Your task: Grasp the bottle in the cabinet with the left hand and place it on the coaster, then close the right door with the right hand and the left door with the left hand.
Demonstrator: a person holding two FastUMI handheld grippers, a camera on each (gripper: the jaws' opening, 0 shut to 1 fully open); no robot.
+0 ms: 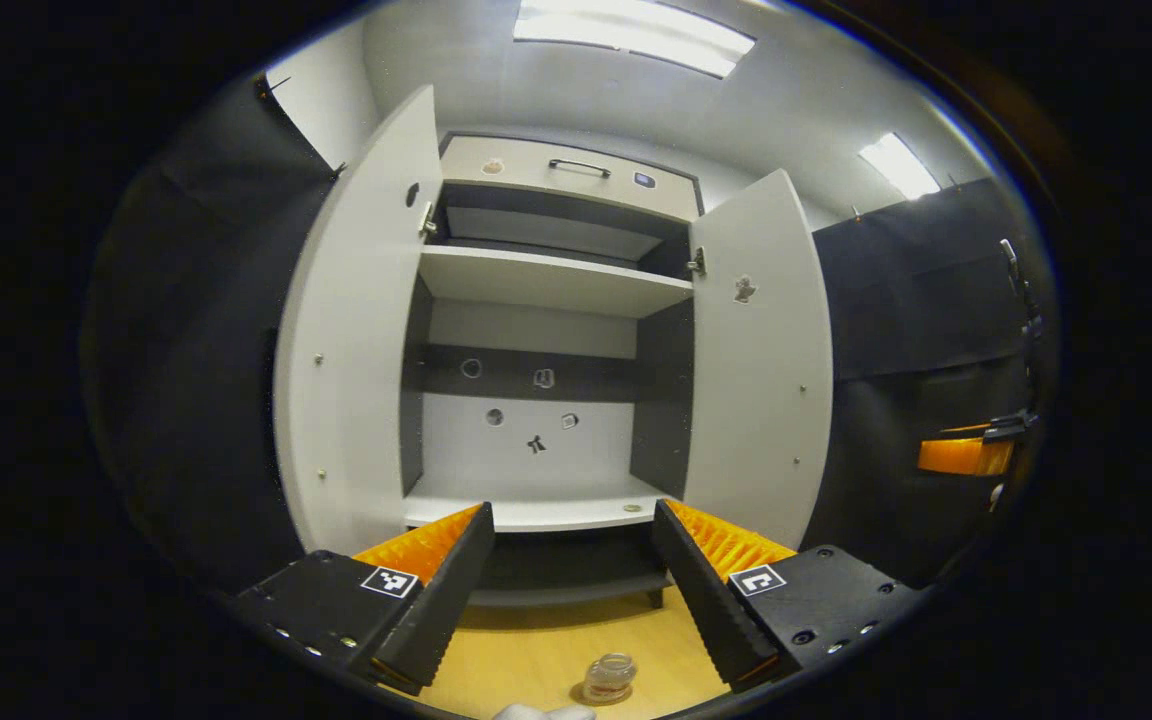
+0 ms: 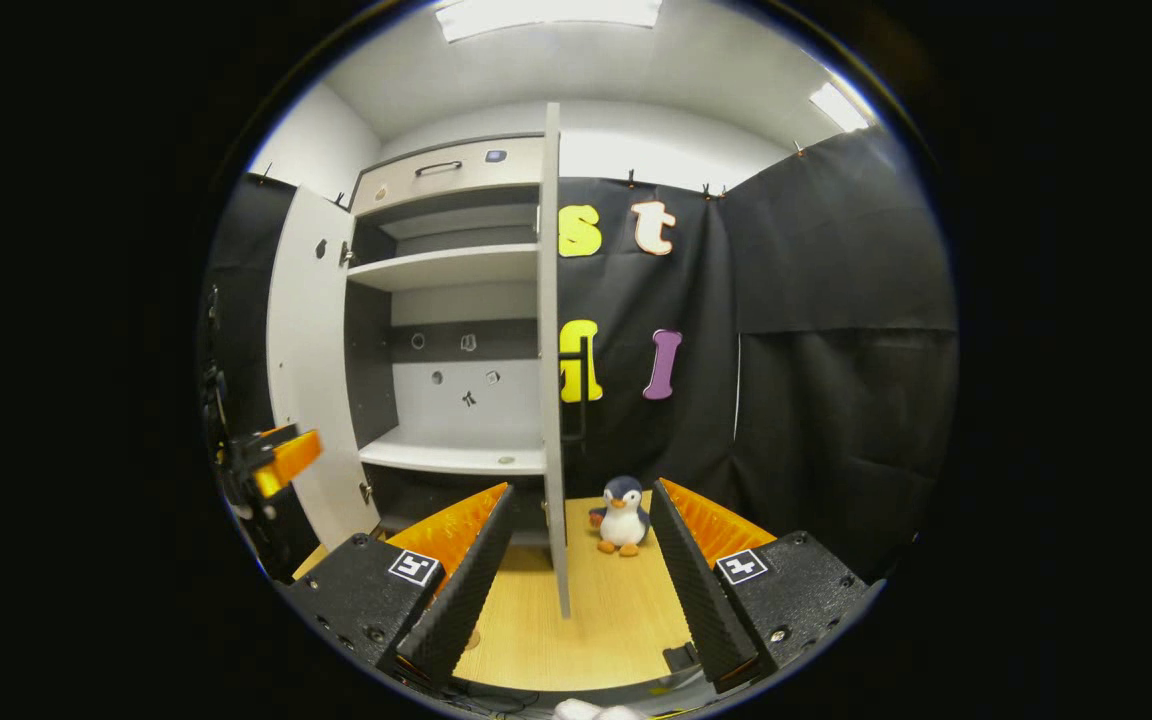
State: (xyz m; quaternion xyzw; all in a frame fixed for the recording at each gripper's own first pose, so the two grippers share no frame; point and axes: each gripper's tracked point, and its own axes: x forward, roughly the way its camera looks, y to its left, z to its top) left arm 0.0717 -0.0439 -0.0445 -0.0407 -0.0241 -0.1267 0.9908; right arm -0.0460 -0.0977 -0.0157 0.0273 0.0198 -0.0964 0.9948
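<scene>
A small clear glass bottle (image 1: 608,678) stands upright on the wooden table (image 1: 536,650), low in the left gripper view; I cannot tell whether a coaster lies under it. My left gripper (image 1: 571,510) is open above and beyond it, empty, facing the cabinet (image 1: 546,280). Both doors stand open: the left door (image 1: 356,330) and the right door (image 1: 761,360). My right gripper (image 2: 582,490) is open and empty, with the right door (image 2: 551,350) edge-on straight ahead between its fingers. Each gripper appears in the other's view, the right one (image 1: 971,450) and the left one (image 2: 271,460).
The cabinet shelves are bare except for a small round disc (image 1: 630,508) at the lower shelf's front edge. A penguin plush (image 2: 622,515) stands on the table (image 2: 596,620) right of the right door. Black cloth walls close in both sides.
</scene>
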